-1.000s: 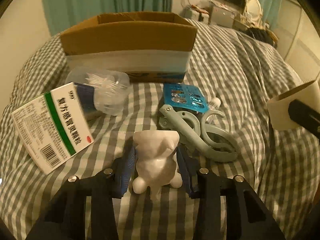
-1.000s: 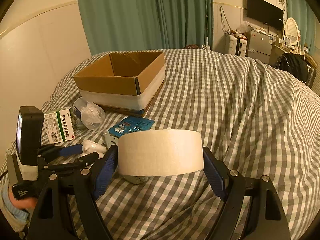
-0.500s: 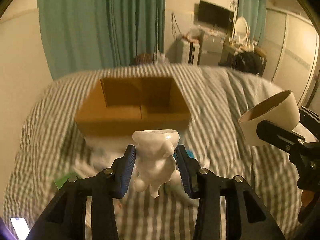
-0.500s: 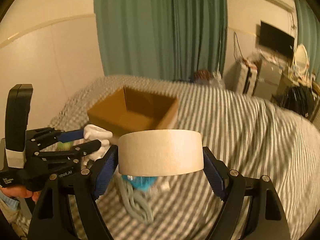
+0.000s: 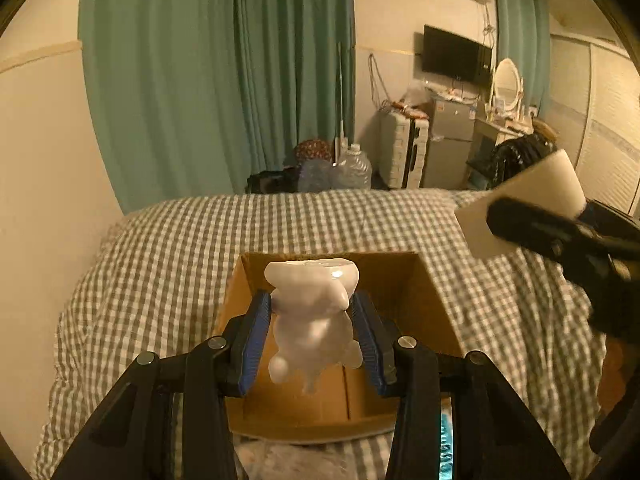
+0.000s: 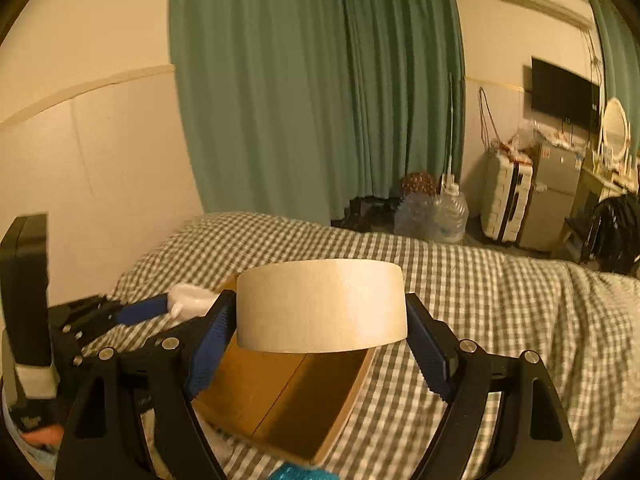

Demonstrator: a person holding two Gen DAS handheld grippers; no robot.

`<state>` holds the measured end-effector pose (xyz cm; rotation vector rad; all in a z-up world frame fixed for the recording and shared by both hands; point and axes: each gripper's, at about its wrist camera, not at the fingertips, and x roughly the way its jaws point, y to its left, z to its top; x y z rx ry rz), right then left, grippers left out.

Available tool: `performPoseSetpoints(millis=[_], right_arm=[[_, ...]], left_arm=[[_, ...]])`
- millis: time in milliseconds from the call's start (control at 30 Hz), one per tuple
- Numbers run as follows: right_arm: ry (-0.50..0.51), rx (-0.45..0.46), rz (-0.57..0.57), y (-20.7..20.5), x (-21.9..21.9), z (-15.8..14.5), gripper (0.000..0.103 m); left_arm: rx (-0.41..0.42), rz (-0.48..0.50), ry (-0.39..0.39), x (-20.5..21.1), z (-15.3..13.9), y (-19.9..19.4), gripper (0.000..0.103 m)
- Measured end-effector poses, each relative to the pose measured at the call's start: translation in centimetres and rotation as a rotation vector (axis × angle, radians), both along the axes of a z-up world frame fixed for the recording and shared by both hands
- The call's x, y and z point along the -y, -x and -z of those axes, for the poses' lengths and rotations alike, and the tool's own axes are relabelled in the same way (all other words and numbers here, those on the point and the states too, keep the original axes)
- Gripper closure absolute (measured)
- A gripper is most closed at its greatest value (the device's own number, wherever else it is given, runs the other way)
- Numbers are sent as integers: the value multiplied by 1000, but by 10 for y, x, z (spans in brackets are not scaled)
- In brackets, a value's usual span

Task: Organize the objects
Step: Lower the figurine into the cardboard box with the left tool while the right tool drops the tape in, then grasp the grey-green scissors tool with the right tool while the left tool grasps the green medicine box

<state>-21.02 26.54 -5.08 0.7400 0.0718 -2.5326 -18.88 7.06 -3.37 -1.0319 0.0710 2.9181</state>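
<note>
My left gripper (image 5: pixel 312 320) is shut on a white bear-shaped figurine (image 5: pixel 314 316), held in the air over the open cardboard box (image 5: pixel 436 312) on the checked bedspread. My right gripper (image 6: pixel 320 336) is shut on a wide roll of cream tape (image 6: pixel 320 306), hovering above the same cardboard box (image 6: pixel 280 400). In the left wrist view the tape roll (image 5: pixel 520 208) and right gripper show at the right. In the right wrist view the figurine (image 6: pixel 186 300) and the left gripper's blue pads (image 6: pixel 142 310) sit at the left, over the box's near-left corner.
The checked bedspread (image 5: pixel 160 280) surrounds the box. A blue blister pack (image 6: pixel 298 472) peeks in below the box. Green curtains (image 5: pixel 220 80), water jugs (image 5: pixel 352 168), a suitcase (image 5: pixel 404 152) and a small fridge stand beyond the bed. A wall lies to the left.
Both grippers have risen and moved forward from the clutter on the bed to above the cardboard box, each still holding its object. The box interior now lies beneath them.
</note>
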Motion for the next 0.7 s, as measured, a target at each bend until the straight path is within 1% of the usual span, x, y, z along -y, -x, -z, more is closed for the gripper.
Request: performPoseSetpoints(millis=[133, 200, 267, 300, 333, 367, 400, 433, 467, 500, 567, 633, 667, 700], right_arm=[[-1, 59, -18, 27, 14, 31, 22], [0, 73, -32, 31, 16, 44, 21], [3, 82, -47, 33, 17, 52, 20], [7, 83, -59, 34, 19, 53, 16], [11, 79, -60, 30, 18, 54, 5], [16, 66, -56, 27, 17, 52, 0], [19, 54, -50, 26, 15, 49, 0], [23, 41, -37, 21, 13, 43, 0], [26, 35, -33, 17, 10, 38, 0], [29, 30, -31, 13, 7, 32, 0], [32, 17, -15, 4, -2, 19, 0], [35, 9, -9, -11, -12, 4, 0], [36, 5, -7, -21, -17, -6, 0], [36, 2, -5, -24, -21, -12, 0]], left_arm=[[34, -1, -8, 0, 28, 19, 60], [58, -4, -17, -1, 42, 30, 60], [75, -10, -25, 0, 53, 32, 60], [86, -11, -33, -1, 57, 34, 58], [93, -6, -43, -1, 59, 33, 56], [95, -5, -49, 0, 60, 28, 53], [98, -4, -49, -3, 60, 26, 44], [98, -5, -43, -5, 58, 23, 33], [88, -12, -27, -7, 53, 18, 28], [75, -17, -15, -7, 49, 13, 24], [52, -27, 1, -7, 39, 2, 23], [37, -46, 6, -1, 25, -11, 16], [19, -61, 4, 2, 15, -22, 14], [4, -70, 3, 4, 6, -29, 9]])
